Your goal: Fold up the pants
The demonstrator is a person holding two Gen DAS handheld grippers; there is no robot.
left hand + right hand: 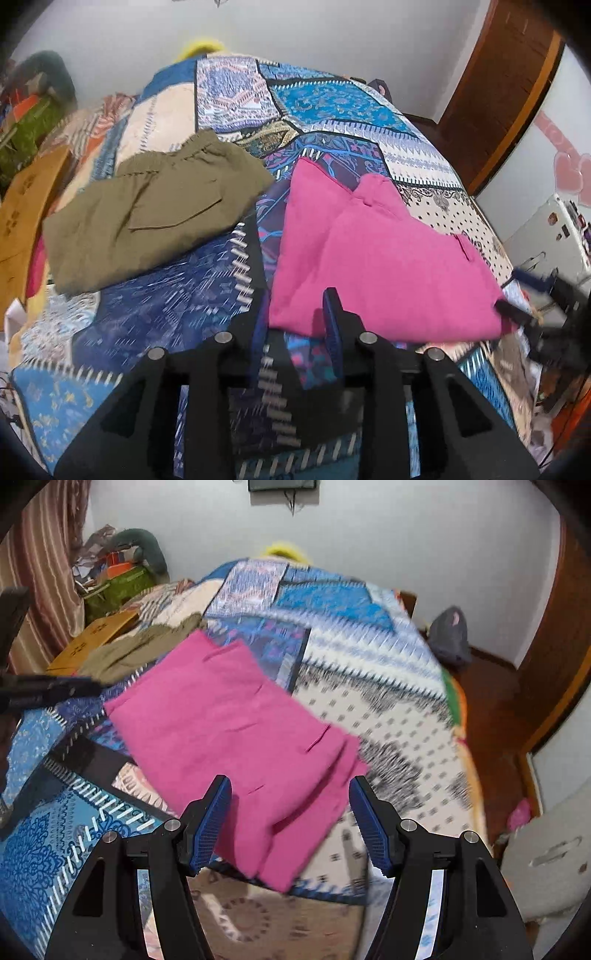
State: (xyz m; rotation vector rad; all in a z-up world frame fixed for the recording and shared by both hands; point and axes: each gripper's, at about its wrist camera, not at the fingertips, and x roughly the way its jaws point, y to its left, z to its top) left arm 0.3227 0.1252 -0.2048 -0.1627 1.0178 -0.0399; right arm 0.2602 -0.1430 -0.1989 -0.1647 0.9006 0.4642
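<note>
1. On the bed, seen from the left wrist, the pink pants (373, 266) lie already folded over on the patchwork quilt (325, 99), just ahead of the left claw (297, 306). Its jaws stand narrowly apart and hold nothing.
2. To the left, well apart from the pink pair, olive pants (155, 206) lie folded.
3. The right claw's dark tip shows at the pink cloth's right edge; blur makes contact hard to judge.
4. From the right wrist, the right claw (290, 812) is spread wide and empty, hovering over the near end of the pink pants (236, 734).
5. The step in hand looks like a further fold or a final tidy; next, each claw would need to pinch a near corner.
6. The pants' near hem hangs beyond the quilt's edge, partly hidden behind the fingers (212, 823).
</note>
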